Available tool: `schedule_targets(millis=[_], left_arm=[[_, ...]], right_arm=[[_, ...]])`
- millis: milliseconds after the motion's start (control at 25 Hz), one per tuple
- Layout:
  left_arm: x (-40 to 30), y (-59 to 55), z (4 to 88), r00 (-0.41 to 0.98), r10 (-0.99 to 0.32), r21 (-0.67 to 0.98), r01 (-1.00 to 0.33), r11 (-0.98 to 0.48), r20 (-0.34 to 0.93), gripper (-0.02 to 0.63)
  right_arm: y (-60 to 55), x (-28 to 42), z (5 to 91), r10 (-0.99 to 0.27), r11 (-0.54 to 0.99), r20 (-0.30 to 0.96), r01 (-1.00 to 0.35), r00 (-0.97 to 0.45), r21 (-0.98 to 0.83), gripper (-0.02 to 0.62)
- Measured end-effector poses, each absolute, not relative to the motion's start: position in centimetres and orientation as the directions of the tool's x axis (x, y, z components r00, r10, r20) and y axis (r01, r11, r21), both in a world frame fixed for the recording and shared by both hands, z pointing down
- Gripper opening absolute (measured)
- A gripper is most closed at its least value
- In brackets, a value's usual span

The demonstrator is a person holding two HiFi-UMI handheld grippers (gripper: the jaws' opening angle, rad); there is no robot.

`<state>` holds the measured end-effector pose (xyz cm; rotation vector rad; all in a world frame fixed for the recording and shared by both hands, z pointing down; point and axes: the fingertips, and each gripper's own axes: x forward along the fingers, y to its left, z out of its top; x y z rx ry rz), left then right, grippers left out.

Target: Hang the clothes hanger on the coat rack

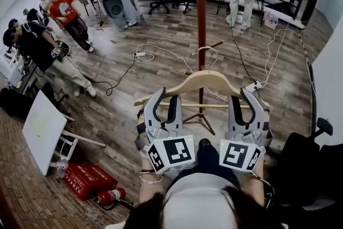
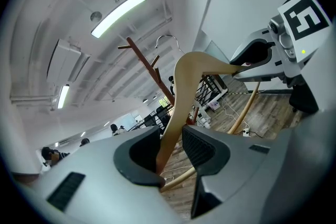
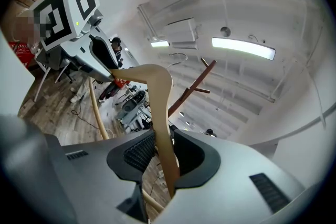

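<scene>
Your left claw (image 1: 165, 102) and right claw (image 1: 242, 100) both clamp the hanger (image 1: 201, 79), so keep it level and lift its hook (image 2: 166, 35) onto the coat rack (image 1: 200, 13).

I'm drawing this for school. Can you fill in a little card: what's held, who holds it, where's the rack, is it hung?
Held thing: wooden clothes hanger
Left gripper: clamped on its left arm
Right gripper: clamped on its right arm
Coat rack: red-brown pole, just ahead
Hung: not yet
</scene>
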<state>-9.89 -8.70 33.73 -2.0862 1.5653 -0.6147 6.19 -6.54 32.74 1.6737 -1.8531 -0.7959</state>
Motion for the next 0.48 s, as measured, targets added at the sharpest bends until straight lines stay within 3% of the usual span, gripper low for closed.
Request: schedule_targets(millis=[480], left_arm=[[-9.0,-13.9,33.9,0.253,-0.965,-0.637,-0.733,-0.238,0.069,0.137]], right_arm=[[-12.0,7.2,32.6,-0.993,0.060,-0.028,-0.705,-0.113,0.707,0.123]])
